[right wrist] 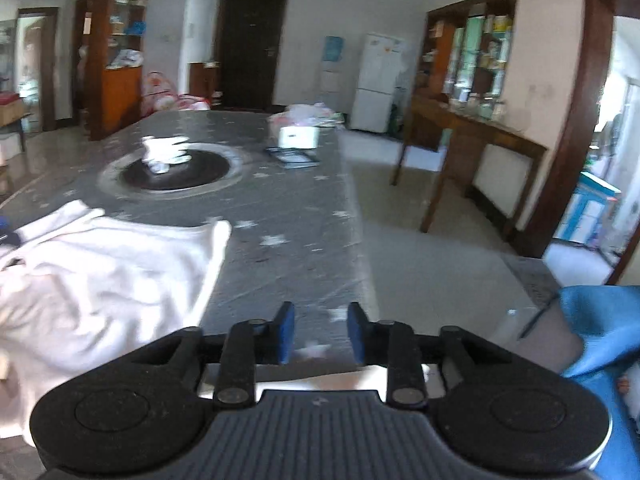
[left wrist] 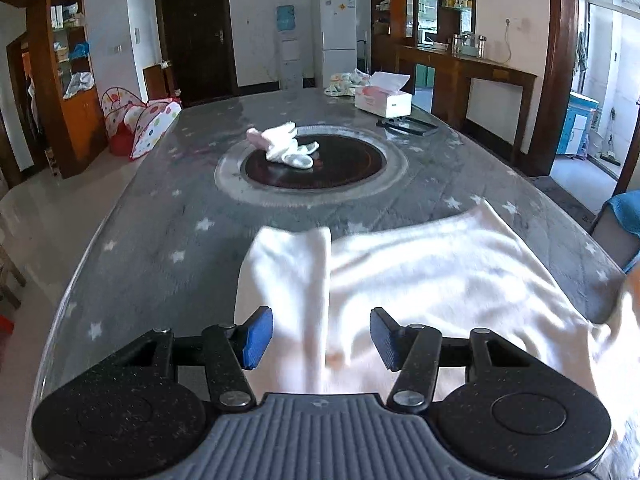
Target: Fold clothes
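Observation:
A white garment (left wrist: 420, 276) lies spread on the near end of the grey star-patterned table (left wrist: 160, 220). Its left part is folded into a strip running toward me. My left gripper (left wrist: 322, 338) is open, its blue pads either side of that strip, just above the cloth. In the right wrist view the same garment (right wrist: 104, 264) lies to the left. My right gripper (right wrist: 320, 332) is open and empty over the table's near right edge, apart from the cloth.
A small bundle of white and pink cloth (left wrist: 286, 144) sits on the dark round hotplate (left wrist: 316, 164) mid-table. A tissue box (left wrist: 382, 98), a dark flat tray (left wrist: 406, 125) and more folded cloth (left wrist: 344, 80) are at the far end. A blue-covered chair (right wrist: 600, 332) stands at right.

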`<move>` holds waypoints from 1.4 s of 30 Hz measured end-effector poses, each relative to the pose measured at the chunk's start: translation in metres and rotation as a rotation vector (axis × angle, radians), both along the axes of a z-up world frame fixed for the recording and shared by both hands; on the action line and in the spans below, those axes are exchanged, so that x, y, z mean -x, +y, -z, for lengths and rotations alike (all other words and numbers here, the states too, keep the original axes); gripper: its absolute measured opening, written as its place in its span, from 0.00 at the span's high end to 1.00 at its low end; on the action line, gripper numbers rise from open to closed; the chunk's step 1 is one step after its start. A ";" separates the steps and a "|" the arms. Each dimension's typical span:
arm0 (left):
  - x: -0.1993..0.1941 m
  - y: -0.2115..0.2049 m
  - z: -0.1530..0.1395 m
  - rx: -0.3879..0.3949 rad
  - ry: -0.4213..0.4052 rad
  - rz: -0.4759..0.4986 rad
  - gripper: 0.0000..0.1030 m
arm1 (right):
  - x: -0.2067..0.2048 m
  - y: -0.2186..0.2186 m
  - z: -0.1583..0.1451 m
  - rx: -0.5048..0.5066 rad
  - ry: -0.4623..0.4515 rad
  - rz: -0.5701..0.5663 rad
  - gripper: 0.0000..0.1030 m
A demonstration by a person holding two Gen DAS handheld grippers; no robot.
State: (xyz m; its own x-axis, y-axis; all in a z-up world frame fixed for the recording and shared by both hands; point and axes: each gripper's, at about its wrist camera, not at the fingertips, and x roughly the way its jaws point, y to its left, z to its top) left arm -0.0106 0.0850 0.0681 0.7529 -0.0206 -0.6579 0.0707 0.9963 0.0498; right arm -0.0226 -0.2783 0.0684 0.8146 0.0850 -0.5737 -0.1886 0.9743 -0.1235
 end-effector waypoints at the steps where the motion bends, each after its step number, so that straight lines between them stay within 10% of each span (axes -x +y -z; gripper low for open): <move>1: -0.008 -0.002 0.001 -0.005 0.005 0.001 0.46 | 0.000 0.003 0.002 -0.006 0.005 -0.018 0.68; 17: -0.079 0.023 0.038 0.031 0.074 -0.023 0.94 | -0.004 0.069 0.039 -0.059 0.148 -0.252 0.60; 32: 0.034 0.145 -0.015 0.198 -0.153 -0.375 0.97 | 0.002 0.078 0.042 -0.040 0.155 -0.258 0.54; 42: 0.103 0.198 0.034 0.183 -0.034 -0.558 0.97 | 0.010 0.085 0.042 -0.022 0.166 -0.308 0.48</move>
State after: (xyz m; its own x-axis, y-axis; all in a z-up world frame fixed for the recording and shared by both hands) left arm -0.1134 0.2828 0.0343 0.7033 0.2740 -0.6560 -0.4654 0.8750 -0.1335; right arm -0.0325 -0.1929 0.0262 0.6443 0.3261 -0.6917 -0.4897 0.8707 -0.0456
